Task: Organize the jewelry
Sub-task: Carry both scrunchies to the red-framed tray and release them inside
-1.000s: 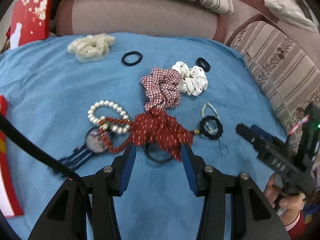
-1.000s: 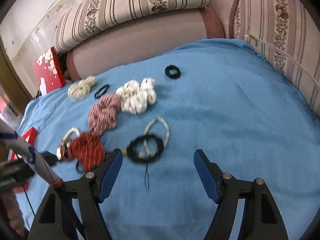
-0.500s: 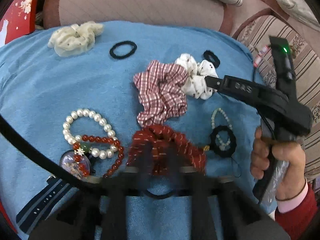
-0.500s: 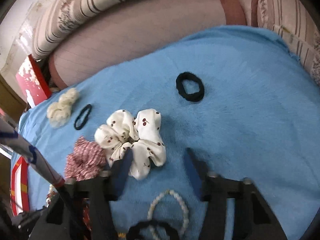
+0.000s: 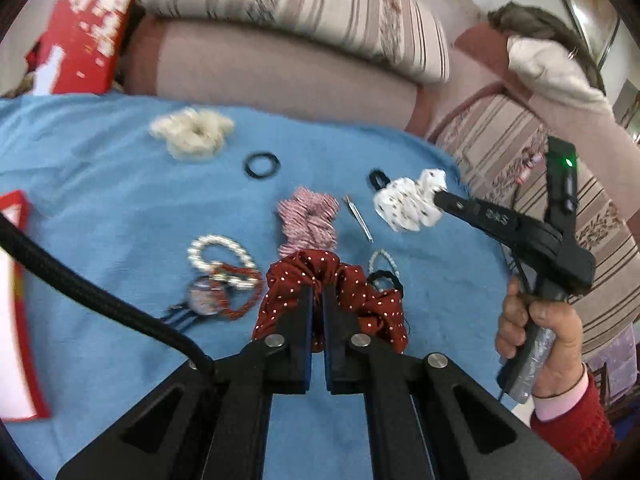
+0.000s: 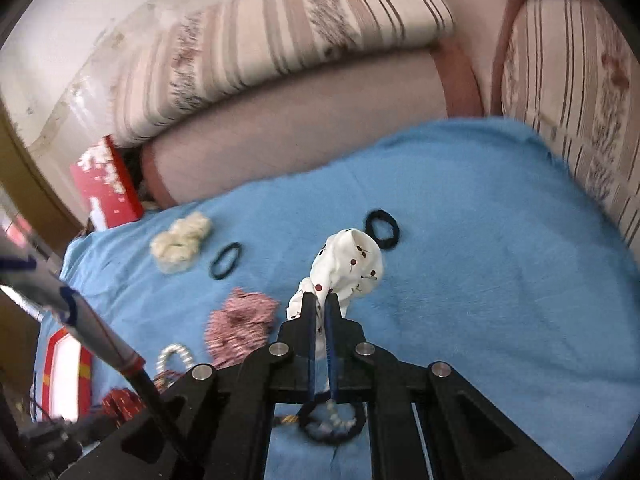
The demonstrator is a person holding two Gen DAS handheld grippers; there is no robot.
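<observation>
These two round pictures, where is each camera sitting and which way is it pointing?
Left wrist view: sits on the left gripper, looking forward over the blue blanket; its fingers pinch the red dotted scrunchie; the person's right hand shows.
Right wrist view: sits on the right gripper, facing the sofa cushions; it pinches the white cherry scrunchie.
Shared: both see the cream scrunchie and red box.

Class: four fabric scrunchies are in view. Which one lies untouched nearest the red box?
The cream scrunchie. The dark red dotted scrunchie and white cherry-print scrunchie are gripped; the pink checked scrunchie lies mid-blanket.
</observation>
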